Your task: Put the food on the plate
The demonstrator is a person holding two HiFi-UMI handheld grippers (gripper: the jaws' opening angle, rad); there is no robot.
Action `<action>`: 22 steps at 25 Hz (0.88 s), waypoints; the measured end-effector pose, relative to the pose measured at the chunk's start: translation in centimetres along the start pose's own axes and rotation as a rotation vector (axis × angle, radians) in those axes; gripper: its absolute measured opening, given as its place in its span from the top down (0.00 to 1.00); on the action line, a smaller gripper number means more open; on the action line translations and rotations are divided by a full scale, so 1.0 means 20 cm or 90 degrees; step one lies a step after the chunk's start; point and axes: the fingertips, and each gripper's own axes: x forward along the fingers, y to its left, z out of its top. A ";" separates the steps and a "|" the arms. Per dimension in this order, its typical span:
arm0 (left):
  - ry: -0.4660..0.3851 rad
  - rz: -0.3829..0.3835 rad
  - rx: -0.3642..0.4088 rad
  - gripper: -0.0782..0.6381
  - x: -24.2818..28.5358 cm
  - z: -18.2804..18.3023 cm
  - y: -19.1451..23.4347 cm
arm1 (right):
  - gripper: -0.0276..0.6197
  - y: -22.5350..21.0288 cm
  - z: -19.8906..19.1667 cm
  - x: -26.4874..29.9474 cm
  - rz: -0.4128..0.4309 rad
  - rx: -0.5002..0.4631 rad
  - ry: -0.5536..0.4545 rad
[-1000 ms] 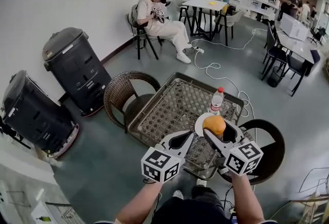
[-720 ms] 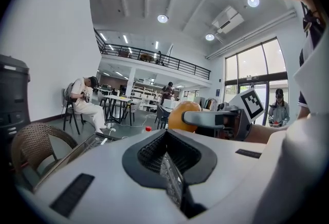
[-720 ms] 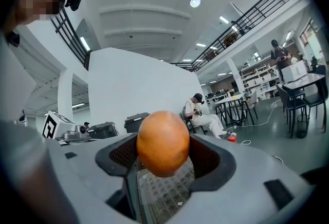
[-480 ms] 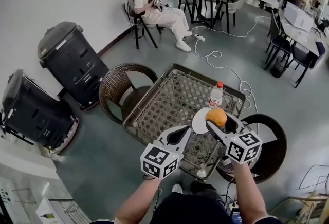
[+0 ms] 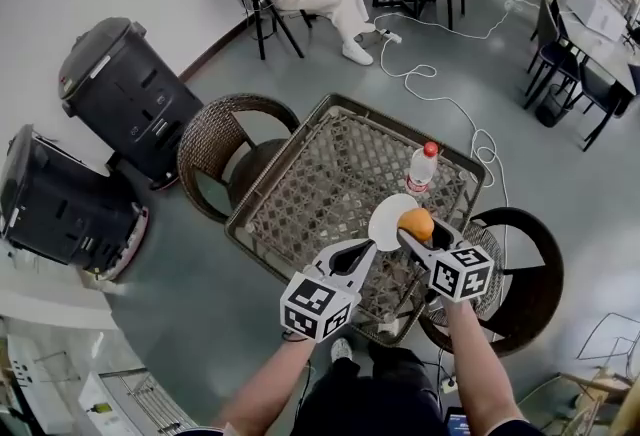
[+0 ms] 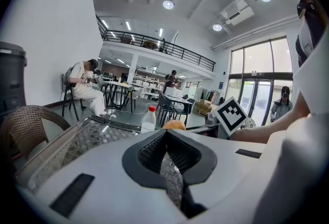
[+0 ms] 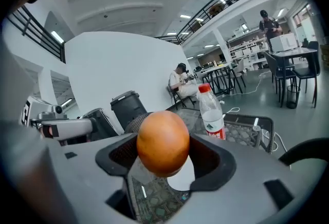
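My right gripper (image 5: pixel 418 232) is clamped on the orange (image 5: pixel 416 223), held over the right edge of the white plate (image 5: pixel 384 220) at frame centre. My left gripper (image 5: pixel 366 250) sits closed and empty, lower left of the plate. A bottle (image 5: pixel 421 167) stands just upper right of the plate. The mesh table (image 5: pixel 320 174) lies open toward the upper left.

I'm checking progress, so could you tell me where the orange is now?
Head view: the right gripper holds the orange over the right side of the white plate, near the bottle.

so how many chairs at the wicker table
2: a brown wicker chair on the table's left side, a dark chair on its right by the right gripper. The near side is partly hidden.
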 end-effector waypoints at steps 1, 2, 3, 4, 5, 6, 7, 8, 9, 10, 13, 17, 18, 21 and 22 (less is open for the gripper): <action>0.004 0.000 -0.002 0.88 0.03 -0.02 0.01 | 0.47 -0.03 -0.03 0.03 0.000 0.005 0.010; 0.008 0.000 -0.004 0.88 0.05 -0.04 0.02 | 0.47 -0.05 -0.06 0.07 0.000 0.010 0.021; 0.011 0.001 -0.006 0.88 0.08 -0.05 0.04 | 0.47 -0.07 -0.10 0.10 0.001 0.015 0.033; 0.015 0.002 -0.011 0.88 0.11 -0.07 0.05 | 0.47 -0.09 -0.13 0.13 0.001 0.019 0.045; 0.020 0.003 -0.015 0.88 0.13 -0.09 0.06 | 0.47 -0.11 -0.17 0.17 0.001 0.024 0.058; 0.026 0.003 -0.020 0.88 0.15 -0.11 0.07 | 0.47 -0.12 -0.20 0.19 0.001 0.027 0.071; 0.032 0.005 -0.024 0.88 0.17 -0.13 0.08 | 0.47 -0.14 -0.24 0.22 0.001 0.029 0.083; 0.038 0.006 -0.028 0.88 0.18 -0.15 0.09 | 0.47 -0.14 -0.27 0.25 0.001 0.030 0.095; 0.044 0.009 -0.031 0.88 0.19 -0.17 0.10 | 0.47 -0.15 -0.29 0.27 0.002 0.030 0.106; 0.049 0.012 -0.035 0.88 0.20 -0.18 0.12 | 0.47 -0.16 -0.32 0.30 0.003 0.028 0.116; 0.059 0.021 -0.046 0.88 0.22 -0.22 0.15 | 0.47 -0.18 -0.37 0.37 0.006 0.025 0.148; 0.075 0.031 -0.064 0.88 0.23 -0.28 0.17 | 0.47 -0.18 -0.43 0.44 0.008 0.015 0.187; 0.078 0.033 -0.067 0.88 0.23 -0.29 0.18 | 0.47 -0.18 -0.45 0.46 0.007 0.011 0.196; 0.085 0.036 -0.074 0.88 0.24 -0.32 0.20 | 0.47 -0.19 -0.48 0.49 0.009 0.003 0.219; 0.086 0.038 -0.076 0.88 0.25 -0.33 0.20 | 0.47 -0.19 -0.49 0.50 0.012 0.001 0.226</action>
